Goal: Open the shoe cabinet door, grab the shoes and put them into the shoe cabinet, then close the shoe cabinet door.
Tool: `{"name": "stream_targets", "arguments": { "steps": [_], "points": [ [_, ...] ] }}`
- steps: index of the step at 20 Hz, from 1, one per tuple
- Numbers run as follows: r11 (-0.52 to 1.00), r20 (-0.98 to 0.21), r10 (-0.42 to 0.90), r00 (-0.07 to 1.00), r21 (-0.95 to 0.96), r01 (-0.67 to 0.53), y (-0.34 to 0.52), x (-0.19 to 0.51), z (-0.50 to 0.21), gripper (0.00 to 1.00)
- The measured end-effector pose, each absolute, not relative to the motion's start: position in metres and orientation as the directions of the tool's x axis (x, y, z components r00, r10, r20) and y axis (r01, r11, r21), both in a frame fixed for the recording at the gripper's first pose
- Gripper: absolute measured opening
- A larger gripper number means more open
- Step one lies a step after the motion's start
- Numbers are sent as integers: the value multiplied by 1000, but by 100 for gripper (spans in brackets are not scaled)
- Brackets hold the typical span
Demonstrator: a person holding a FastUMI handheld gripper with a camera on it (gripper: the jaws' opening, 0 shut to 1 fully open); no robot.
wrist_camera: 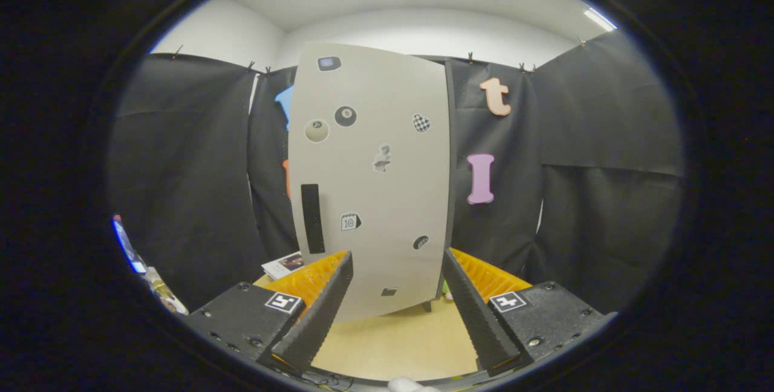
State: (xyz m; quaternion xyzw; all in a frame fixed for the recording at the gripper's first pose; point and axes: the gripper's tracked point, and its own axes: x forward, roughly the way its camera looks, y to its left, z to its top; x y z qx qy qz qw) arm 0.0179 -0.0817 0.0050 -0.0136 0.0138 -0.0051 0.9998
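Note:
A tall pale grey shoe cabinet (372,180) stands upright on the floor just beyond my fingers, its door facing me and looking shut. The door carries several small stickers and a dark vertical handle strip (312,218) near its left edge. My gripper (396,271) is open, its two fingers spread wide with nothing between them, and the lower part of the cabinet door shows in the gap. The fingers are apart from the door. A small green thing (447,288) peeks out at the cabinet's bottom right corner; I cannot tell what it is.
Black cloth walls close in behind and on both sides of the cabinet. A booklet (283,264) lies on the tan floor (393,337) left of the cabinet's foot. Colourful clutter (158,288) sits low at the far left.

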Motion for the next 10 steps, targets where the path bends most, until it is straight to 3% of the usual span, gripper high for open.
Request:
{"name": "stream_targets", "arguments": {
  "steps": [10],
  "points": [
    [997, 4, -75, 997, -23, 75, -105, -38, 13, 98]
  ]
}}
